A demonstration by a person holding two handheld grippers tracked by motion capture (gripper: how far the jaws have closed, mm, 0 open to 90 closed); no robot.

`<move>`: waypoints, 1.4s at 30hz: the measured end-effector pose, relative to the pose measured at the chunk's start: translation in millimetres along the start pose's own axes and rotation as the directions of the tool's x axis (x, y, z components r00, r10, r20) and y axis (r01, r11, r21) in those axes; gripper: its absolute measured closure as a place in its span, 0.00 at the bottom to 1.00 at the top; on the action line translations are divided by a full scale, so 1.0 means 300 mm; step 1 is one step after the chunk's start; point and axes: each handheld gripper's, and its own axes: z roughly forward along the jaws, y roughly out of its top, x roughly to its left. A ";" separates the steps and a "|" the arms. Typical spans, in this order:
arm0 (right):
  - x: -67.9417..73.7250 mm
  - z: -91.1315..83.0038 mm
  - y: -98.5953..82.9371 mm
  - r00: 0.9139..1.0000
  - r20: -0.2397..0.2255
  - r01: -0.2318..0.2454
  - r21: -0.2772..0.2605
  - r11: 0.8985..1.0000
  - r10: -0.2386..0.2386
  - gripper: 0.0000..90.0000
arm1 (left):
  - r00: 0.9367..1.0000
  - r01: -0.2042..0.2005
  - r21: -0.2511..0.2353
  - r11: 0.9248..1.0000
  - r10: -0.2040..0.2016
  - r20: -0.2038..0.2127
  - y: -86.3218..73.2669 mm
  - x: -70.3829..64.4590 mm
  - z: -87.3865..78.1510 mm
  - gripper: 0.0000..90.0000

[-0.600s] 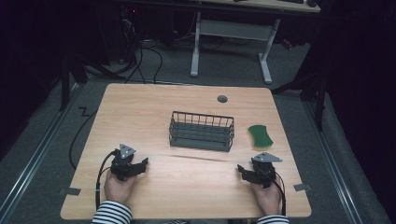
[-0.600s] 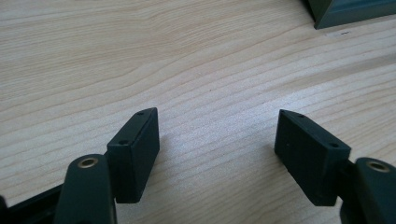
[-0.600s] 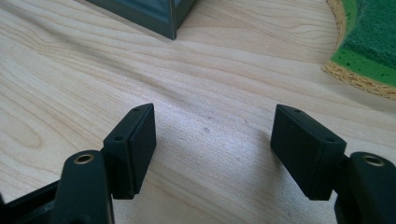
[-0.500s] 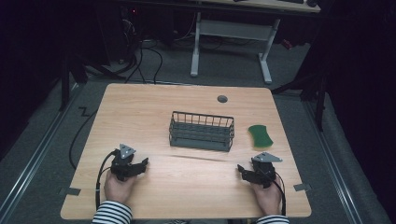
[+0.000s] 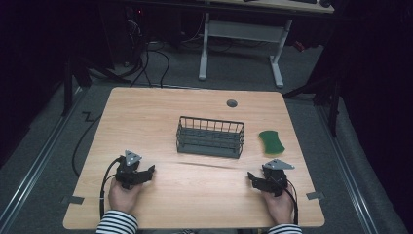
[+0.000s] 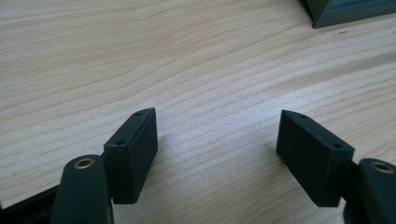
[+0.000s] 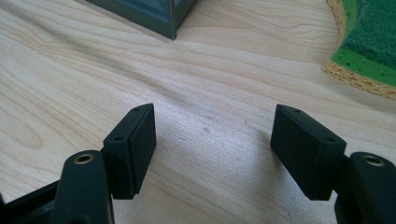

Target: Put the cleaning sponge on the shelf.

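A dark wire basket [image 5: 210, 136] stands at the middle of the wooden table [image 5: 146, 117]. A green sponge [image 5: 271, 142] lies flat to its right, and its edge shows at the upper right of the right gripper view [image 7: 369, 42]. My left gripper [image 5: 148, 171] rests on the table at the front left, open, with bare wood between its jaws [image 6: 217, 135]. At the front right sits my right gripper [image 5: 253, 178], open too, nothing between its jaws [image 7: 212, 133]. A basket corner [image 7: 163, 18] lies ahead of it, and another basket corner [image 6: 350, 9] ahead of the left one.
A small grey round grommet [image 5: 232, 103] sits in the table near its far edge. A cable [image 5: 104, 180] trails from the left gripper over the front left. Beyond the table stand a white desk frame [image 5: 238, 34] and floor cables.
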 end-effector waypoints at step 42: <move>-0.015 -0.046 0.058 0.995 -0.040 -0.089 -0.046 0.995 0.087 0.54 | 0.998 -0.023 -0.008 1.000 0.024 0.066 0.094 -0.055 -0.032 0.38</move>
